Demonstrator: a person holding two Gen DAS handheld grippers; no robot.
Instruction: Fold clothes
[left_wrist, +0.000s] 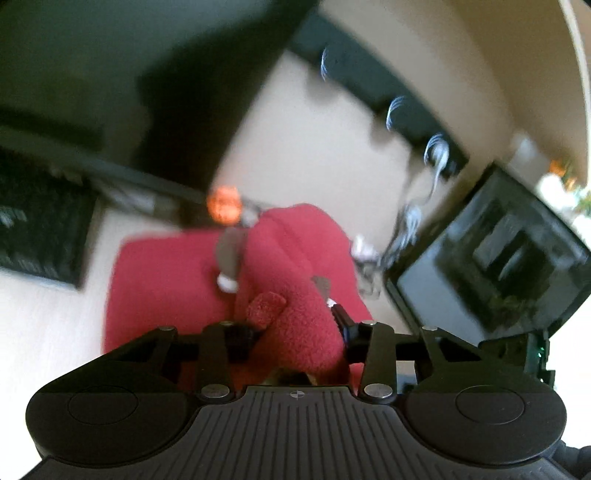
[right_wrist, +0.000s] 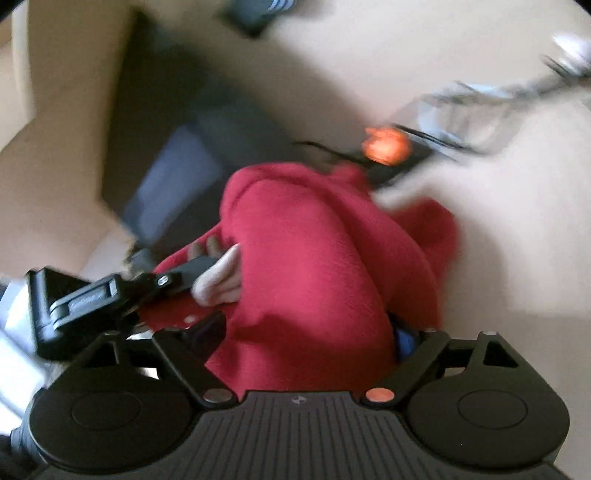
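Note:
A red fleece garment (left_wrist: 192, 280) hangs bunched over a pale floor; it also fills the middle of the right wrist view (right_wrist: 314, 258). My left gripper (left_wrist: 295, 332) has the red fabric between its fingers and is shut on it. My right gripper (right_wrist: 310, 343) is also shut on a thick fold of the garment. The left gripper's body (right_wrist: 92, 299) shows in the right wrist view at the left, with a hand (right_wrist: 221, 280) on it. Both views are blurred by motion.
A dark screen (left_wrist: 491, 258) leans at the right in the left wrist view. A black strip with metal hooks (left_wrist: 388, 96) lies beyond. An orange object (left_wrist: 223, 205) sits behind the garment, and shows in the right wrist view (right_wrist: 388, 146). A dark box (right_wrist: 177, 147) stands at left.

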